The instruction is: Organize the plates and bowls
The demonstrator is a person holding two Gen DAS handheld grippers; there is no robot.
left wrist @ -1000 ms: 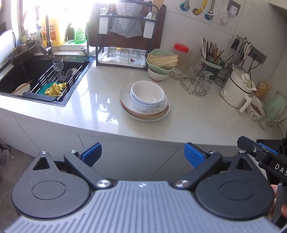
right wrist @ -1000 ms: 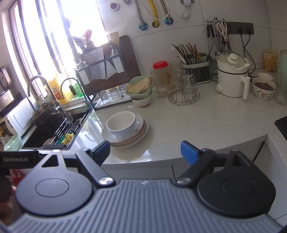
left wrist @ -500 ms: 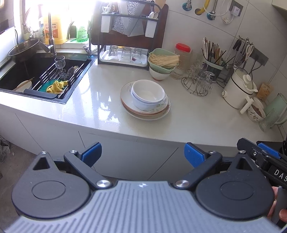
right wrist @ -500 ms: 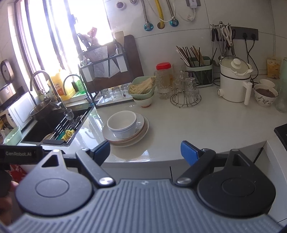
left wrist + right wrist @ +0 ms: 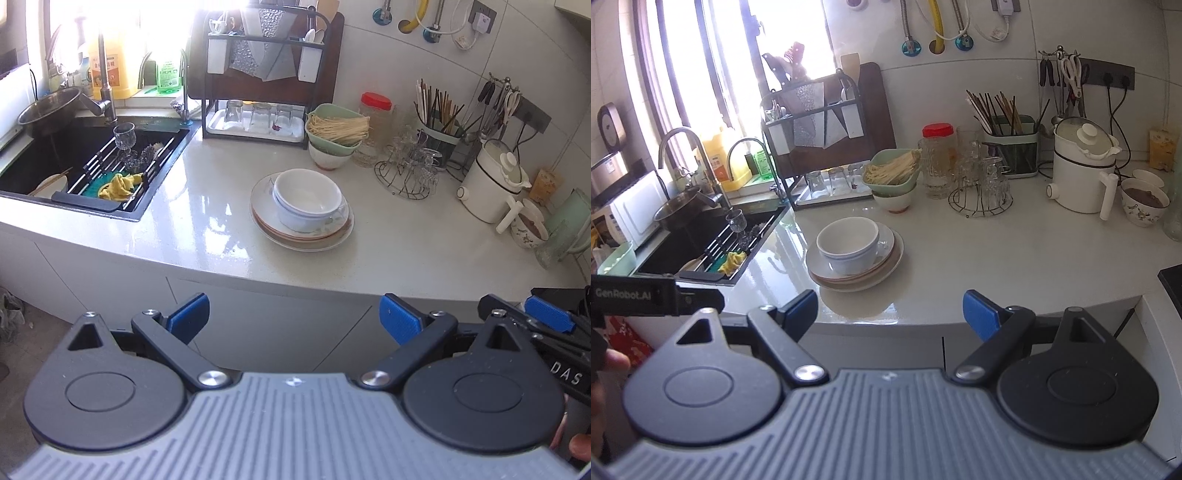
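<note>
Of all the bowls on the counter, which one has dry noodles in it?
The pale green bowl beside the drying rack. It sits on a white bowl; the white bowls stacked on the plates look empty.

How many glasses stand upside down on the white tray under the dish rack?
3: left glass, middle glass and right glass in a row on the tray; others may be hidden.

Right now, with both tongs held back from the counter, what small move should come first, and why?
Probably bring the right tongs forward toward the bowls nested on the plates. Both the right and the left tongs are open and empty, short of the counter edge, and the bowls must come off before the plates can be sorted.
</note>
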